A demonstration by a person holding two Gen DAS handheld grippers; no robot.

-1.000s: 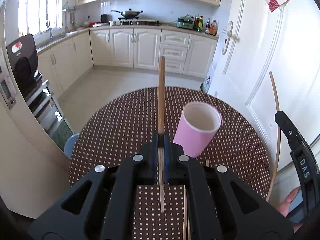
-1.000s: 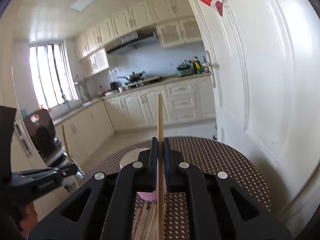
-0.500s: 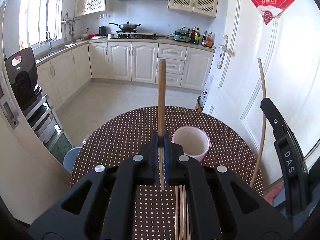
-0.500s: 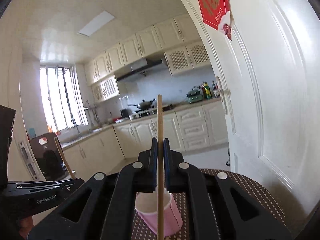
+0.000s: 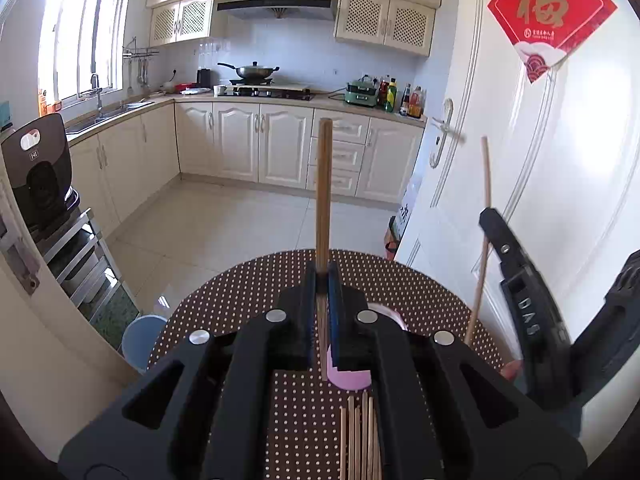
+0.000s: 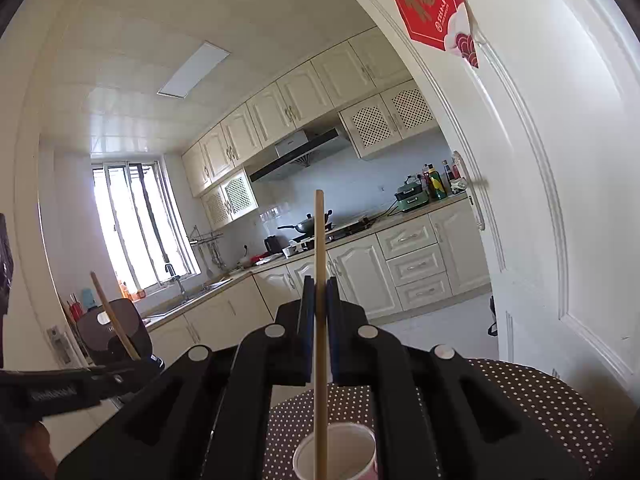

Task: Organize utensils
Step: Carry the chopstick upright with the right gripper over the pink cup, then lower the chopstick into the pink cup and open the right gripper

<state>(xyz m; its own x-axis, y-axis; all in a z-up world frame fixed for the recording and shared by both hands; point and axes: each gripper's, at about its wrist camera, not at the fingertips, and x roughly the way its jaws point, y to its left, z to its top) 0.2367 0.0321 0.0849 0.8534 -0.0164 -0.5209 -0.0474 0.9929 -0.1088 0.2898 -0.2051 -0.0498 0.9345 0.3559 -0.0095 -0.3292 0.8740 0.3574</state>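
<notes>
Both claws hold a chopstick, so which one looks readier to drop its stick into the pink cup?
Probably the right claw: its chopstick hangs with its lower end at the pink cup mouth. The left claw has its chopstick beside the cup.

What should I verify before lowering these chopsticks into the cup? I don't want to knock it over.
1. Left gripper shut on its wooden chopstick: ok.
2. Right gripper shut on its own wooden chopstick: ok.
3. Pink paper cup upright, mouth open: ok.
4. Right chopstick's lower end over the cup mouth: ok, as the right wrist view lines them up.
5. Left chopstick's tip over the cup: cannot tell, the gripper hides most of the cup.
6. Loose chopsticks on the dotted brown tablecloth apart from the cup: ok.
</notes>
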